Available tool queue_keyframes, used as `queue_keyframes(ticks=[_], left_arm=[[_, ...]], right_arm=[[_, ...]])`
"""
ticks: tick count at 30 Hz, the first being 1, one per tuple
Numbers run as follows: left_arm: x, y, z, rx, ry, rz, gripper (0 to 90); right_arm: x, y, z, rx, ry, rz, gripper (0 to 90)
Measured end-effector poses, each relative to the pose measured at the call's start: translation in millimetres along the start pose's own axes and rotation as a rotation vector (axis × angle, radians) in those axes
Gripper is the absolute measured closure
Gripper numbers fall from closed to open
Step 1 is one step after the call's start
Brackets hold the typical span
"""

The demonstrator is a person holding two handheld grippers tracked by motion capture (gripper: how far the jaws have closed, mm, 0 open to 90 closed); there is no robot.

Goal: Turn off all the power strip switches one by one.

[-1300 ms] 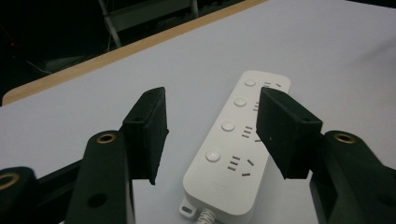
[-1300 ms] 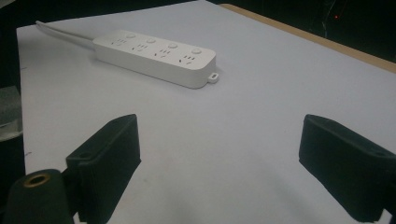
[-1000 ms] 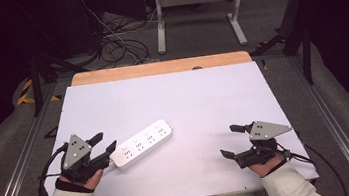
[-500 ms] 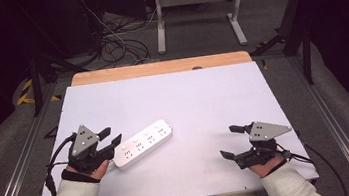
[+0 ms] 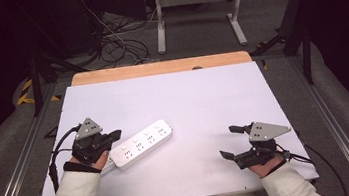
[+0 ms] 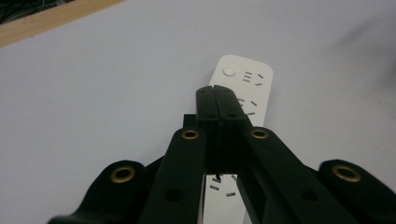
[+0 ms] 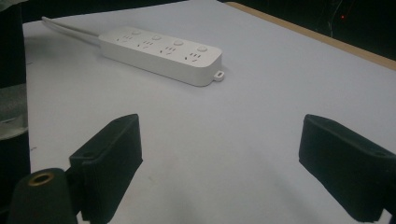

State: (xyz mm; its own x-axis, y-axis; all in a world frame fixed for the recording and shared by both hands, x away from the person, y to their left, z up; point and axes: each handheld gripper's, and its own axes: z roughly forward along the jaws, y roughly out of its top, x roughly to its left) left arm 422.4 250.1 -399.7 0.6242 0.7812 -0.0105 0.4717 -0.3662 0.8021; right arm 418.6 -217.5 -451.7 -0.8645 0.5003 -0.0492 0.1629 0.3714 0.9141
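The left gripper [image 6: 218,100], jaws pressed together, sits over the near end of the power strip [image 5: 142,143], whose length runs away up-right, while the right gripper [image 5: 233,142] waits spread, well apart

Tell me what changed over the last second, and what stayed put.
The left gripper moved forward and toward the power strip; its jaws, apart a second ago, are now closed together above the strip's near end, as the left gripper view shows. The strip lies in the same place on the white table. The right gripper stayed open, resting at the table's near right.
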Motion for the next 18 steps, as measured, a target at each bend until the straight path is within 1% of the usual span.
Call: queue_keyframes(ticks=[1,2,3,4,5,6,7,8,9,10,11,13,14,15,16,18], left_arm=[[1.8,0.1,2.8,0.012,-0.018,-0.017,89.9],[5.6,0.5,7.7,0.036,-0.027,-0.038,89.9],[7.0,0.4,9.8,0.044,-0.037,-0.053,89.9],[9.0,0.5,11.5,0.057,-0.04,-0.059,89.9],[9.0,0.5,11.5,0.057,-0.04,-0.059,89.9],[11.6,0.1,14.5,0.071,-0.051,-0.08,89.9],[12.8,0.0,15.5,0.081,-0.048,-0.08,89.9],[12.9,-0.3,17.2,0.09,-0.057,-0.097,89.9],[12.9,-0.3,17.2,0.09,-0.057,-0.097,89.9],[14.0,-0.4,18.3,0.101,-0.058,-0.092,89.9],[14.2,-0.7,21.2,0.121,-0.054,-0.096,90.0],[15.3,-1.2,24.0,0.145,-0.049,-0.091,90.0],[16.0,-1.7,25.8,0.152,-0.052,-0.079,90.0],[16.0,-1.7,25.8,0.152,-0.052,-0.079,89.9],[16.3,-2.2,27.3,0.163,-0.051,-0.07,90.0],[16.9,-3.2,30.0,0.186,-0.048,-0.066,90.0]], right_arm=[[0.0,0.0,0.0,0.0,0.0,0.0,13.4],[0.1,-0.1,0.1,0.001,0.001,-0.001,13.5],[0.1,-0.1,0.1,0.001,0.002,-0.001,13.5],[0.1,-0.1,0.0,0.001,0.002,-0.002,13.5],[0.0,-0.1,0.0,0.001,0.002,-0.002,13.5],[0.0,-0.1,0.0,0.002,0.002,-0.002,13.5],[0.0,-0.1,0.1,0.003,0.003,-0.002,13.5],[0.1,-0.1,0.2,0.003,0.003,-0.001,13.5],[0.1,-0.1,0.2,0.003,0.003,-0.001,13.5],[0.2,-0.2,0.4,0.004,0.004,-0.001,13.5],[0.1,-0.2,0.5,0.005,0.004,-0.001,13.5],[0.0,-0.2,0.5,0.007,0.003,-0.001,13.5],[0.0,-0.2,0.6,0.008,0.003,-0.001,13.5],[0.0,-0.2,0.6,0.008,0.003,-0.001,13.5],[-0.1,-0.3,0.8,0.008,0.005,-0.002,13.5],[-0.2,-0.4,0.8,0.009,0.005,-0.003,13.5]])
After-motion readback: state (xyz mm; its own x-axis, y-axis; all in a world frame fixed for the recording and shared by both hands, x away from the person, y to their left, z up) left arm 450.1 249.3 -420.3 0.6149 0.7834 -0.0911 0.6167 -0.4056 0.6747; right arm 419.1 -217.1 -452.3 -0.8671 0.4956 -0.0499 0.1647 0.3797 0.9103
